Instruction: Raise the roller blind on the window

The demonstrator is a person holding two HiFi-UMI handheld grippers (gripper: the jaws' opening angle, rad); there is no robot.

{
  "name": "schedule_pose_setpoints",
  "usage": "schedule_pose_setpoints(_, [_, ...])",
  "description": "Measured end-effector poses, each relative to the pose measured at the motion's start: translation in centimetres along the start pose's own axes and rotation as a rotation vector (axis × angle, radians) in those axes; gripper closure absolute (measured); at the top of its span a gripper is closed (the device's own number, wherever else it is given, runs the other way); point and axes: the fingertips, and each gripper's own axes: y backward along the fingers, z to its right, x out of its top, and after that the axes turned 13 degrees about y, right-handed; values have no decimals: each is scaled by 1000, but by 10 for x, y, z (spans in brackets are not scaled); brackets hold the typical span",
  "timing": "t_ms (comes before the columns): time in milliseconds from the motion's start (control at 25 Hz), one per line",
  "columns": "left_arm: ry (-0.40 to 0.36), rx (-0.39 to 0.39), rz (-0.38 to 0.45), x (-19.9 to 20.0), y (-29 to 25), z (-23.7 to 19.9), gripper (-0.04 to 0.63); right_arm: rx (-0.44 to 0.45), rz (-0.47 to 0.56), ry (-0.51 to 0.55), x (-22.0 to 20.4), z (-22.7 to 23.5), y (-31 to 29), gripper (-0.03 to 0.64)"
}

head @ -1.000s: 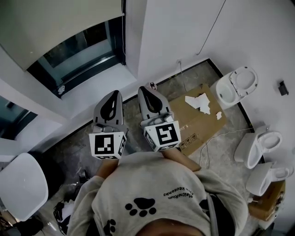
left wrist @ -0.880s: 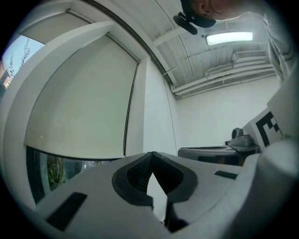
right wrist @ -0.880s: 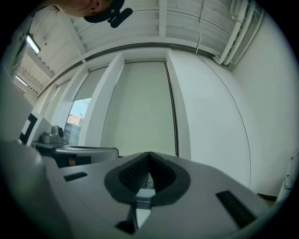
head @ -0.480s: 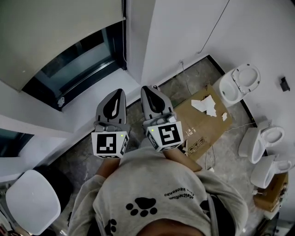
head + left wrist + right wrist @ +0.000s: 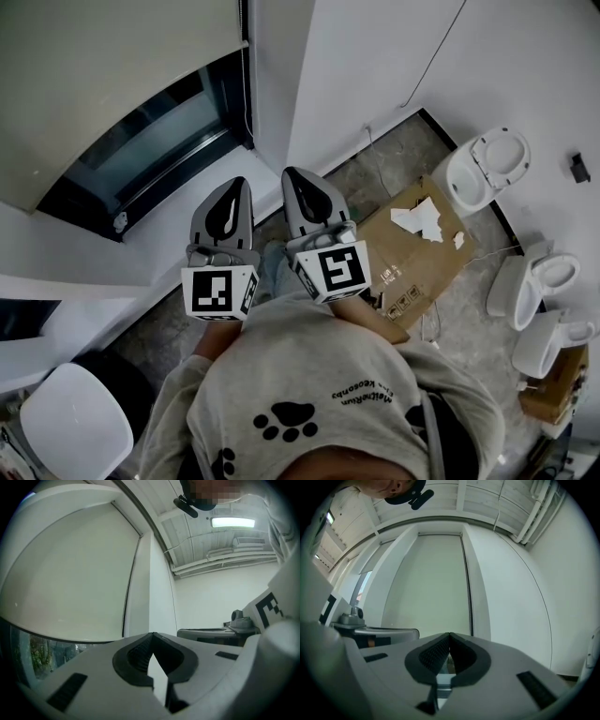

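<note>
Head view: the roller blind (image 5: pixel 112 75) hangs at 10 o'clock, with the window (image 5: pixel 155 150) glass bare below it. The left gripper (image 5: pixel 233 190) and right gripper (image 5: pixel 297 180) sit side by side at centre (flattened cardboard (image 5: pixel 412 248) at 3 o'clock).
Left gripper view: jaws clenched and empty, blind at 9 o'clock.
Right gripper view: jaws clenched and empty, blind at 12 o'clock.

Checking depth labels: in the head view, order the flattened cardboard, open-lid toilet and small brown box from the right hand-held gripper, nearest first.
1. Flattened cardboard, on the floor just right of the right hand-held gripper.
2. Open-lid toilet, beyond it against the wall.
3. Small brown box, far lower right.
</note>
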Motion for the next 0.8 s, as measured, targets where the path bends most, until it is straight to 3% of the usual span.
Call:
schedule_pose_setpoints(280, [6, -18, 8, 1, -65, -31, 588, -3, 13, 4, -12, 31, -64, 607])
schedule_pose_setpoints(600, [77, -44, -15, -2, -141, -64, 588, 22, -7, 33, -24, 66, -141, 607])
schedule_pose_setpoints(800, [68, -39, -7, 4, -179, -77, 588, 31, -6, 28, -30, 87, -175, 607])
